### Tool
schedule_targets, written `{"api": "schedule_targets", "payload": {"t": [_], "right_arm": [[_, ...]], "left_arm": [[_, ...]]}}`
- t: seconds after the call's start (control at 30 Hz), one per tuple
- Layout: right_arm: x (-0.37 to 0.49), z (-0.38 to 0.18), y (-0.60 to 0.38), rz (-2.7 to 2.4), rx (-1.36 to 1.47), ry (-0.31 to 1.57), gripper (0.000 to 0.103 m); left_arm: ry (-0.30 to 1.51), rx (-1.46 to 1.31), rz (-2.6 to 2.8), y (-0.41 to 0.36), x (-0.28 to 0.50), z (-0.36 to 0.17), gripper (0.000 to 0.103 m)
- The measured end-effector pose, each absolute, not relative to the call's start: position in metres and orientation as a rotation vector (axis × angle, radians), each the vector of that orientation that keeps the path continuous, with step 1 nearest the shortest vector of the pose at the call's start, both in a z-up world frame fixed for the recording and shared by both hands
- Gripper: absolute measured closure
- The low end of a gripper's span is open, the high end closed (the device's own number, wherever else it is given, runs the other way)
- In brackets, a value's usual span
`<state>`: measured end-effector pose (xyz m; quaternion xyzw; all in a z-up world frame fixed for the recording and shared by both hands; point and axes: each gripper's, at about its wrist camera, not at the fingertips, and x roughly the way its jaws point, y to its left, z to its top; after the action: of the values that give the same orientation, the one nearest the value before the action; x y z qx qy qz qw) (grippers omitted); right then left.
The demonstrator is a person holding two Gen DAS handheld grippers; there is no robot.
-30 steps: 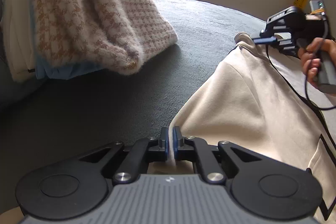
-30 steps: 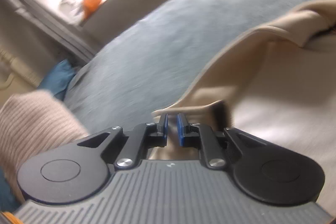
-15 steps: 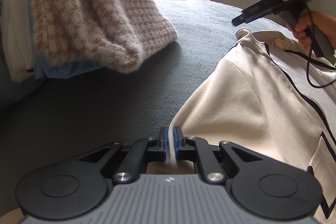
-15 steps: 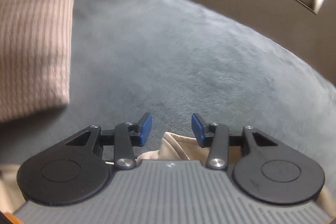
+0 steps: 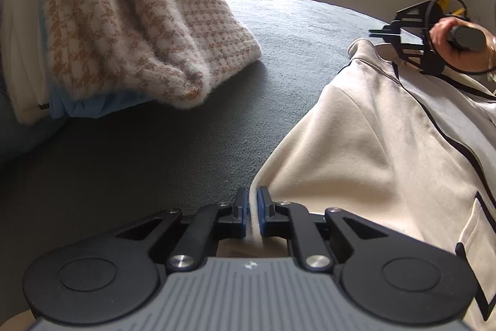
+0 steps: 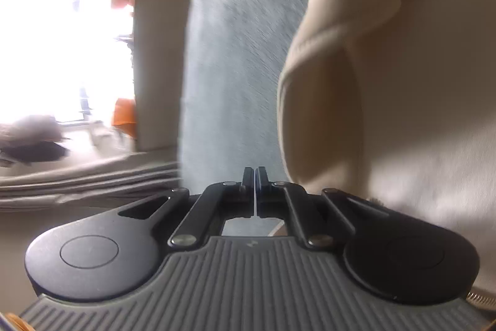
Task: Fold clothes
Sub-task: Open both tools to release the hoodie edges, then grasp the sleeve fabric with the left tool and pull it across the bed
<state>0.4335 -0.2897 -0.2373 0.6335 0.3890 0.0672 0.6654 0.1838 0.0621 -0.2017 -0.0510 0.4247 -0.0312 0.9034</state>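
While left gripper [image 5: 253,200] clamps cream jacket [image 5: 387,145] edge at lower centre, right gripper [image 6: 254,176] fingers just closed together, nothing between.

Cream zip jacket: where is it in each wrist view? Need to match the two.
Left wrist: the cream zip jacket fills the right half, its edge clamped in the left gripper at bottom centre.
Right wrist: the jacket fills the right side, blurred; the right gripper is shut beside it, nothing visible between its fingers.
Shared landmark: the grey bedcover.
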Motion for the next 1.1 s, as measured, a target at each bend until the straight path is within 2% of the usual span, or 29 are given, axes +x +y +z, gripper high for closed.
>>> {"api": "schedule_targets", "payload": {"t": [0.07, 0.13, 0.2, 0.37, 0.47, 0.53, 0.57, 0.6, 0.73, 0.83, 0.97, 1.1], "right_arm": [[0.431, -0.229, -0.298, 0.183, 1.338, 0.891, 0.099], [0.423, -0.22, -0.303, 0.174, 1.204, 0.919, 0.093], [0.413, -0.211, -0.308, 0.154, 1.077, 0.944, 0.068], [0.382, -0.19, -0.297, 0.29, 0.844, 0.906, 0.068], [0.383, -0.194, -0.269, 0.348, 0.634, 1.005, 0.069], [0.385, -0.204, -0.261, 0.272, 0.568, 1.101, 0.073], [0.385, -0.208, -0.262, 0.212, 0.563, 1.132, 0.076], [0.379, -0.199, -0.267, 0.186, 0.602, 1.113, 0.074], [0.332, -0.149, -0.282, 0.247, 0.594, 1.024, 0.072], [0.279, -0.123, -0.291, 0.37, 0.569, 1.046, 0.072], [0.207, -0.12, -0.28, 0.493, 0.572, 1.129, 0.072], [0.14, -0.135, -0.255, 0.523, 0.672, 1.178, 0.072]], "left_arm": [[0.878, -0.108, -0.062, 0.062, 0.184, -0.202, 0.093], [0.877, -0.113, -0.06, 0.062, 0.183, -0.202, 0.093], [0.877, -0.119, -0.056, 0.063, 0.183, -0.203, 0.092], [0.896, -0.112, -0.04, 0.06, 0.187, -0.201, 0.091], [0.918, -0.099, -0.035, 0.058, 0.191, -0.199, 0.09], [0.941, -0.126, -0.037, 0.061, 0.194, -0.195, 0.081], [0.949, -0.164, -0.025, 0.066, 0.194, -0.19, 0.064], [0.953, -0.209, -0.005, 0.072, 0.192, -0.185, 0.051], [0.943, -0.36, 0.064, 0.109, 0.164, -0.163, 0.046], [0.959, -0.441, 0.125, 0.139, 0.132, -0.152, 0.044], [1.006, -0.552, 0.246, 0.187, 0.072, -0.152, 0.043], [0.996, -0.643, 0.408, 0.227, 0.007, -0.157, 0.037]]}}
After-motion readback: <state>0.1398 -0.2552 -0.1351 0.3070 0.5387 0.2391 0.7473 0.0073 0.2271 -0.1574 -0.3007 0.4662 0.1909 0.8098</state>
